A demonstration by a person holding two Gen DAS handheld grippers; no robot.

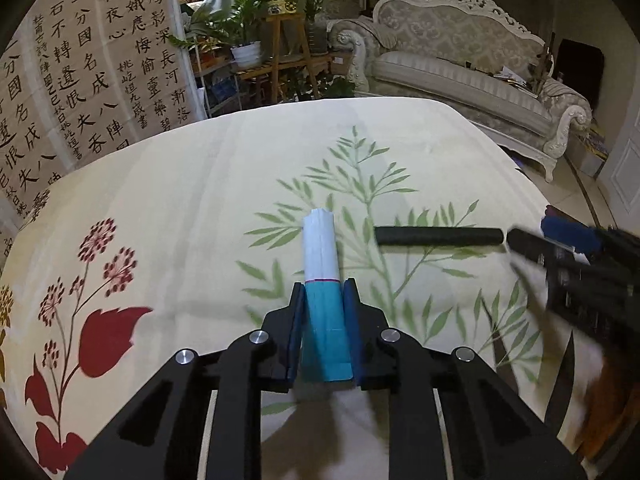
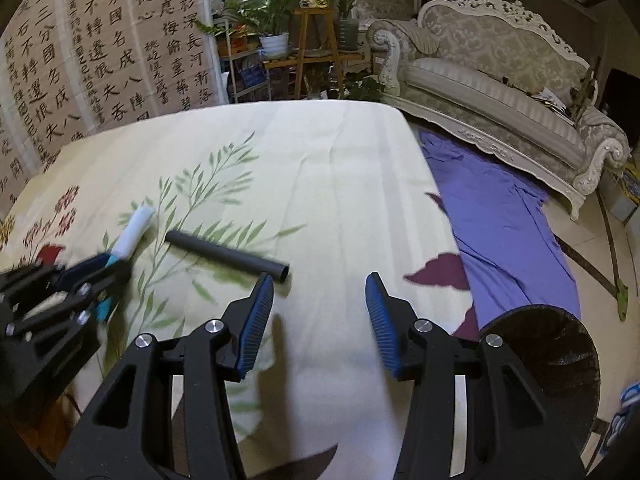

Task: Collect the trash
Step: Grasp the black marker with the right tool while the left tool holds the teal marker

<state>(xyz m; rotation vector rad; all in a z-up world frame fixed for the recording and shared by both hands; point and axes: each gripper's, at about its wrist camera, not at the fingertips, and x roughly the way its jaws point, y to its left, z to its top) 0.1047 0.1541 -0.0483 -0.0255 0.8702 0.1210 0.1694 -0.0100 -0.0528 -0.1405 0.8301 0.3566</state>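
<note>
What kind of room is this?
Probably a living room at home: an ornate sofa, potted plants on wooden stands, and a calligraphy screen behind a cloth-covered table.

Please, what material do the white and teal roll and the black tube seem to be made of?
White and teal roll: probably paper, matte, with layered edges showing at its far end; the left gripper clamps it.
Black tube: perhaps plastic or rolled card, dull finish, hollow open end; unclear which.
</note>
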